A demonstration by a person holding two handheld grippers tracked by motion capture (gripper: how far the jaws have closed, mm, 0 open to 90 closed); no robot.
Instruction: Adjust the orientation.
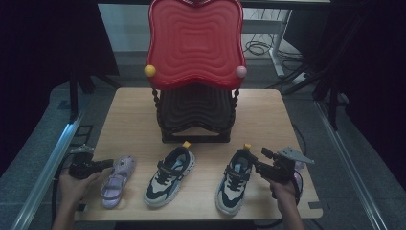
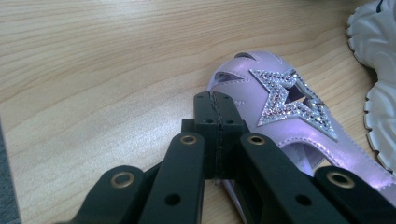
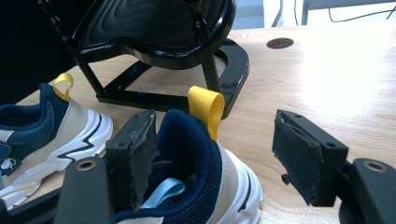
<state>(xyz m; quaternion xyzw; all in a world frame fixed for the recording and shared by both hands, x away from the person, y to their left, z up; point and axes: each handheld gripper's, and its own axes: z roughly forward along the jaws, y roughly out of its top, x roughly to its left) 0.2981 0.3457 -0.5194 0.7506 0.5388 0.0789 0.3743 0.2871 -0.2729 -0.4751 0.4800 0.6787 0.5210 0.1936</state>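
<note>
Sneaker [image 1: 234, 181], the right one of a navy, cream and white pair, lies at the lower right of the high view on the tabletop [image 1: 134, 120], its heel with a yellow loop [image 3: 207, 108] pointing up the frame. The right tool [image 1: 255, 164] sits at that heel with its jaws wide open. In the right gripper view the heel collar rises between the two pads: the left pad is against or just beside the collar's inner side, the right pad stands well apart from the shoe over bare wood. Nothing is gripped.

The other sneaker [image 1: 170, 176] lies in the lower middle of the high view, heel also up the frame.

A lilac sandal [image 1: 117, 180] with a glittering star [image 2: 289, 98] lies at the lower left. The left tool [image 1: 108, 163] is closed with its jaws pressed together, holding nothing. In the left gripper view its tip is over the sandal's toe edge; I cannot tell whether it touches.

A rack [image 1: 194, 110] with a red upper tray [image 1: 195, 40] above a black one stands behind the shoes in the upper middle, its black foot near the sneaker heels.
</note>
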